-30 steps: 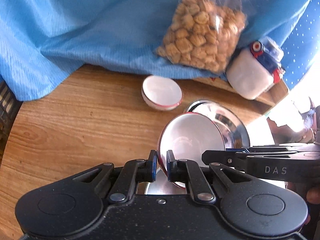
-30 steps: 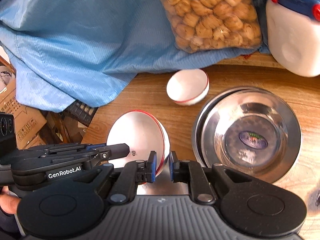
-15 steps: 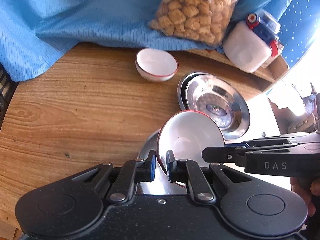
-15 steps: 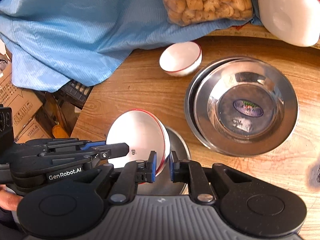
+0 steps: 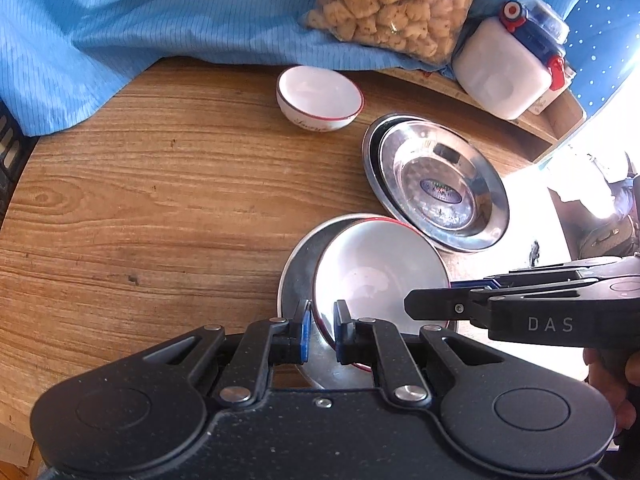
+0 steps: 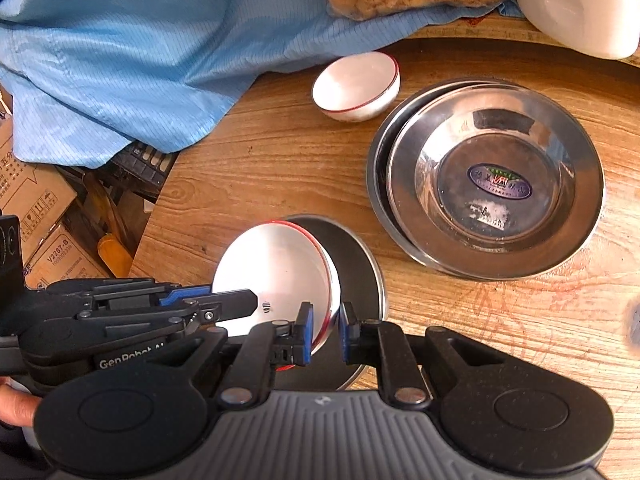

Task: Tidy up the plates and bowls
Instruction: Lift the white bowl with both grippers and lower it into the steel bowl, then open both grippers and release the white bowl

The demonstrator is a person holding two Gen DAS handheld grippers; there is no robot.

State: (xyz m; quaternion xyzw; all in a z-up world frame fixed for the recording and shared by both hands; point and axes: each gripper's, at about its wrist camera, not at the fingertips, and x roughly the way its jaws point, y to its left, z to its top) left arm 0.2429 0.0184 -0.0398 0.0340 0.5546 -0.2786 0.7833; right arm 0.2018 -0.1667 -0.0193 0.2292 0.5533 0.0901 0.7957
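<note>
Nearest, left gripper (image 5: 319, 334) clamped on near rim of red-rimmed white bowl (image 5: 376, 268); right gripper (image 6: 325, 334) pinching the same bowl's opposite rim, jaws narrow. Bowl tilted, carried between both, low over single steel plate (image 5: 298, 264) at the near table edge. Beyond and right of that plate: stack of steel plates (image 6: 496, 180). Farther back, second small white bowl (image 5: 320, 98) on wooden table (image 5: 160, 200), close to blue cloth (image 5: 160, 12). Behind: snack bag (image 5: 392, 4), white container (image 5: 504, 72). Step likely in hand: lowering bowl onto plate. Next probably calling for level set-down, then release, watching for tipping.
</note>
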